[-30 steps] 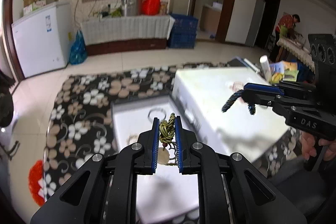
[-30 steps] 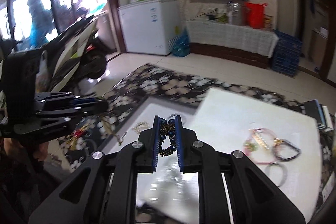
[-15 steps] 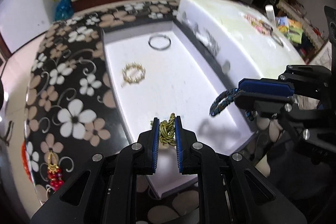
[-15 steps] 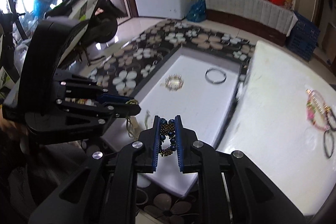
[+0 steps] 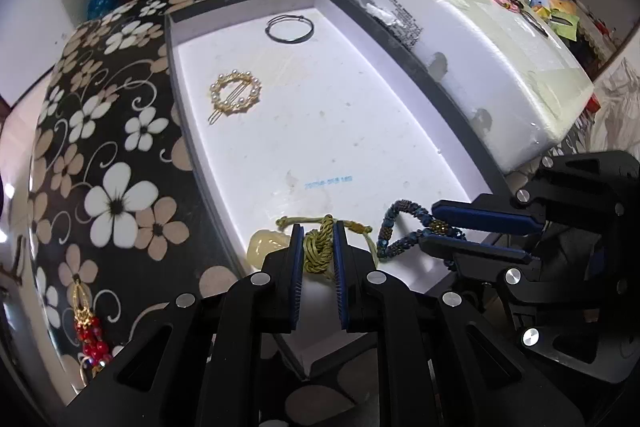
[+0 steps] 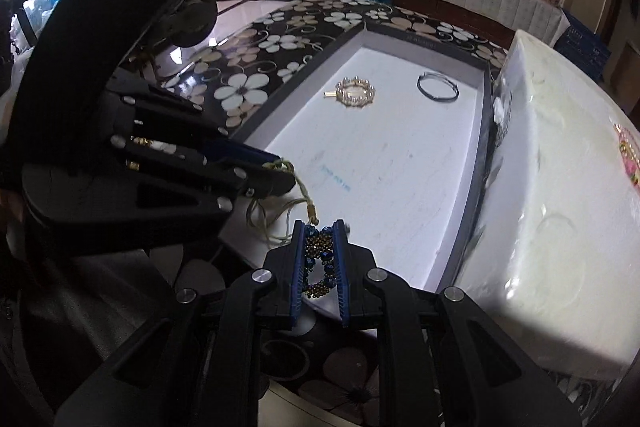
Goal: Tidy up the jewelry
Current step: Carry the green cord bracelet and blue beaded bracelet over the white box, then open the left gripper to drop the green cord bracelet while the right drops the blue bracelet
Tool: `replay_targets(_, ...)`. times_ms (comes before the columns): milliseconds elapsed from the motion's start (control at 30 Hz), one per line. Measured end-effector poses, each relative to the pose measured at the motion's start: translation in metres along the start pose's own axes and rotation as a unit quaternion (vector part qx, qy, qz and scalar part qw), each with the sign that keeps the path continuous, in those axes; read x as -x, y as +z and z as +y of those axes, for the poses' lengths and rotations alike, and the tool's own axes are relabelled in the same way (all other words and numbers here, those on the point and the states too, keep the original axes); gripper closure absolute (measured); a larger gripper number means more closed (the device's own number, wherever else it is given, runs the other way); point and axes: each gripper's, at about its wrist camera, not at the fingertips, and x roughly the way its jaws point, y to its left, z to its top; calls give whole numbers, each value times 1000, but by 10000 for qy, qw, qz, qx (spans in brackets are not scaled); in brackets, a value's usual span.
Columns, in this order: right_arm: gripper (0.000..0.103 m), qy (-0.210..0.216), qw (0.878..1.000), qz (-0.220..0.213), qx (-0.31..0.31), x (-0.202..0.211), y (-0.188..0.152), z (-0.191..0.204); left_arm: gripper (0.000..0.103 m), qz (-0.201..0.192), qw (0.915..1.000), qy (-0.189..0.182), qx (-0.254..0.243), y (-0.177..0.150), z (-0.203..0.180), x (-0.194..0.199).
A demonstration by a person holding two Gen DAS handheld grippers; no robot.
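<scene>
between the left fingers (image 5: 295,259) sits the knotted cord (image 5: 318,247).

A knotted olive-gold cord necklace (image 5: 318,247) of twisted, matt fibre, with a waxy, translucent pale pendant (image 5: 266,245), was noted. A blue beaded bracelet (image 5: 400,233) of glossy beads was recorded. The tray (image 5: 320,131) was seen to be smooth white card, lightly soiled. A pearl hair clip (image 5: 235,95) in shiny gilt metal and a thin dark metal bangle (image 5: 289,29) were observed. The foam block (image 5: 480,59) appeared pitted and matt; the floral tabletop (image 5: 108,163) was glossy.
</scene>
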Motion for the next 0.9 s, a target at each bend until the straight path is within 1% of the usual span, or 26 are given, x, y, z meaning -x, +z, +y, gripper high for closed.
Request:
replay_targets(133, 89, -44, 9999, 56, -138, -6, -4, -2, 88, 35, 10000, -47, 7, -1, 1, -1)
replay_targets(367, 89, -51, 9998, 124, -161, -11, -5, -4, 88, 49, 10000, 35, -44, 0, -2, -6)
replay_targets(400, 87, -63, 9998, 117, -150, -11, -5, -5, 87, 34, 10000, 22, -34, 0, -2, -6)
replay_targets(467, 86, -70, 9999, 89, -115, -9, -4, -5, 83, 7, 10000, 0, 11, 1, -1, -5)
replay_targets(500, 81, -83, 9999, 63, -83, -8, -4, -5, 76, -20, 10000, 1, 20, 1, -1, -4)
replay_targets(533, 77, -80, 9999, 44, -71, -6, -4, -4, 73, -78, 10000, 13, 33, 2, -1, -2)
replay_targets(567, 71, -59, 10000, 27, -67, -5, -4, -4, 67, -132, 9999, 5, 50, 3, 0, 0)
replay_targets(600, 68, -17, 10000, 14, -63, -3, -4, -4, 67, -191, 9998, -30, 74, 3, 0, 2)
replay_targets(667, 67, 33, 10000, -11, -39, 0, -5, -3, 67, -345, 9993, -76, 109, 5, 1, 9)
replay_targets(700, 64, 52, 10000, -25, -29, 1, -4, -3, 64, -412, 9991, -54, 119, 6, 1, 11)
replay_targets(733, 63, 90, 9999, -45, -30, 3, -4, -3, 60, -513, 9986, -11, 133, 7, 1, 15)
replay_targets(767, 59, 133, 9999, -60, -38, 6, -4, -3, 51, -612, 9980, 19, 146, 8, 2, 19)
replay_targets(800, 55, 196, 9998, -84, -48, 9, -5, -4, 48, -711, 9973, 19, 153, 9, 1, 22)
replay_targets(833, 53, 219, 9997, -109, -50, 12, -5, -4, 48, -795, 9967, 8, 168, 9, 1, 25)
replay_targets(867, 48, 217, 9996, -146, -41, 15, -5, -4, 48, -860, 9961, 1, 201, 10, 1, 28)
replay_targets(900, 40, 196, 9996, -212, -19, 19, -6, -4, 48, -929, 9953, 13, 284, 11, 3, 31)
